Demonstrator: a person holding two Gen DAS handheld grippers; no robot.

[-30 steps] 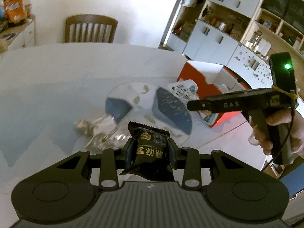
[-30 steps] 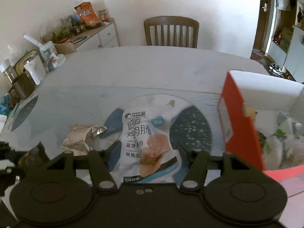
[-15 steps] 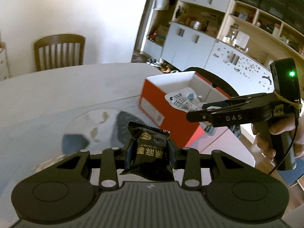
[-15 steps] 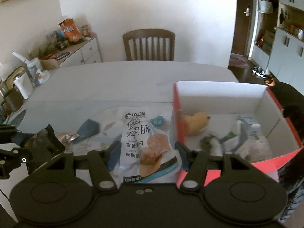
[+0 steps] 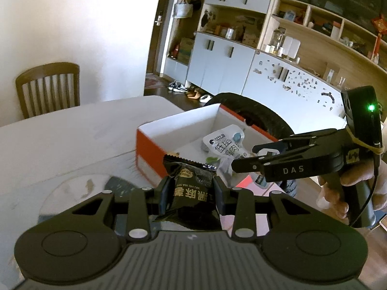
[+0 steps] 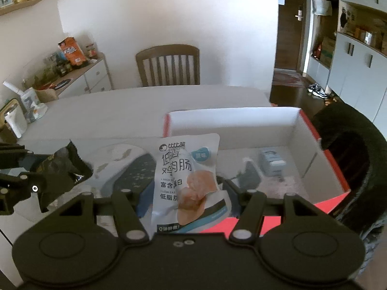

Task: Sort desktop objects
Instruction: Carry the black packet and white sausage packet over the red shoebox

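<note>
Both snacks were held clear of the surface (image 6: pixel 135 111) and carried toward the box (image 6: pixel 304 130), most likely so each could be dropped in from above rather than pushed over its wall. The left gripper (image 5: pixel 191 191) had its jaws drawn narrow on a black packet (image 5: pixel 191 193), pinched at its sides with the crimped top edge standing up; it hung just short of the box's near red wall, not yet over the opening. The right gripper (image 6: pixel 186 193) had its jaws set wider, closed on a white pouch (image 6: pixel 188 181) gripped low so that most of the pouch stood upright above them; seen from the left wrist, this pouch was already above the box's interior. That placing suggests the pouch was to be let go first, the packet after. The box was open-topped, red outside and white inside, and sat at the surface's edge. On its floor lay a small pale carton (image 6: pixel 272 163) toward the far side, plus some crumpled wrappers that were too blurred to name. Much of the floor near the back wall was bare, so both packs should fit.
</note>
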